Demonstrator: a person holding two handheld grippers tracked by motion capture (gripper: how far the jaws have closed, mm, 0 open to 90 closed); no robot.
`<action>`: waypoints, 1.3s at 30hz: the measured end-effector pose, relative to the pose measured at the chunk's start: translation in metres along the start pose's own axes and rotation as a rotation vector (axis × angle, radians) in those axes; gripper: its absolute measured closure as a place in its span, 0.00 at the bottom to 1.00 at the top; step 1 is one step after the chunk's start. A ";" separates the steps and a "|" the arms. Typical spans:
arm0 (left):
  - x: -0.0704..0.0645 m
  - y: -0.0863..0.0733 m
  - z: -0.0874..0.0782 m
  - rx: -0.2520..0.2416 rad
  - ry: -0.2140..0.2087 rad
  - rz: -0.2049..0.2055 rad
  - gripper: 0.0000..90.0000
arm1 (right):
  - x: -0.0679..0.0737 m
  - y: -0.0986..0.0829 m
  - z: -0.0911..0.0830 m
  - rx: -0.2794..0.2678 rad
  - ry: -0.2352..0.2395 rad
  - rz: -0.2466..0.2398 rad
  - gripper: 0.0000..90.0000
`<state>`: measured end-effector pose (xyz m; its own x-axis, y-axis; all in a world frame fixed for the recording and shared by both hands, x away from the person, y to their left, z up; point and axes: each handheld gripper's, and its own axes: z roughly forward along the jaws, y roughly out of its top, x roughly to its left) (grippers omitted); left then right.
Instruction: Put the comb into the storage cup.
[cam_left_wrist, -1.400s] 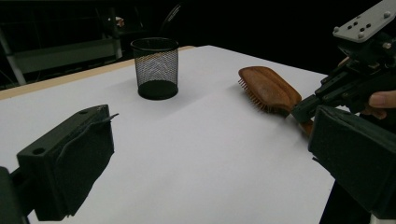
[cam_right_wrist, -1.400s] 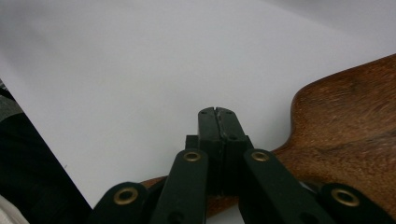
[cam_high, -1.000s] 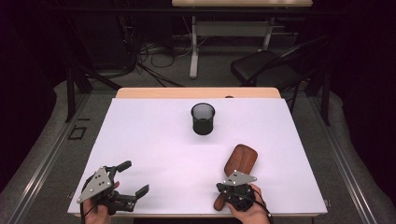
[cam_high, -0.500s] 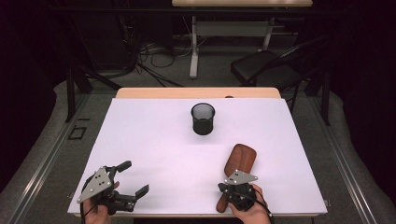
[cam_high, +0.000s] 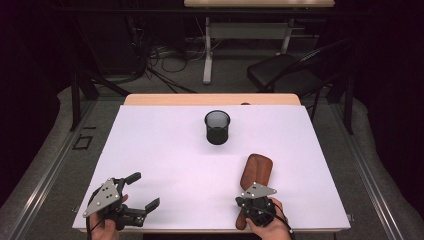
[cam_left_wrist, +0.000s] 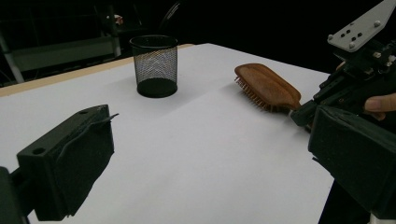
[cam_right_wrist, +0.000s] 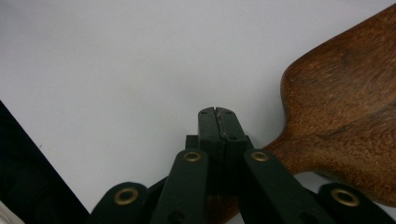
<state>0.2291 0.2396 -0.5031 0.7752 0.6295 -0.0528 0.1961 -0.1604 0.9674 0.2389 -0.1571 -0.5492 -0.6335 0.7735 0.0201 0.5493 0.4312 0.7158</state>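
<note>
While the white table (cam_high: 165, 150) is lying mostly bare, the right gripper (cam_right_wrist: 217, 114), jaws pressed together, is hovering over the hairbrush (cam_high: 255, 172) handle near the front edge; the left gripper (cam_high: 142, 192) is sitting spread.

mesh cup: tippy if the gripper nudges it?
Probably. The mesh cup stands upright, taller than wide, and its see-through wire wall suggests it is light. A push near the rim likely tips it, and on its side it would likely roll; low down, it should slide.

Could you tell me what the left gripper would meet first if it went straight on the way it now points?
Probably the wooden hairbrush or the right gripper at its handle. The left gripper, jaws wide open, points across the white table toward them; depth is uncertain.
</note>
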 end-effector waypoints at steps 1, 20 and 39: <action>0.000 0.000 0.000 0.000 0.000 0.000 0.00 | 0.000 0.000 0.000 0.004 0.000 0.004 1.00; 0.000 0.000 0.000 -0.003 0.008 -0.003 0.00 | -0.012 -0.005 -0.008 0.037 -0.024 0.040 1.00; 0.001 0.000 0.000 -0.002 -0.003 -0.001 0.00 | -0.028 -0.012 -0.015 0.086 -0.045 0.073 1.00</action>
<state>0.2294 0.2405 -0.5033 0.7769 0.6273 -0.0544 0.1959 -0.1587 0.9677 0.2417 -0.1914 -0.5480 -0.5663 0.8234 0.0370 0.6388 0.4101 0.6509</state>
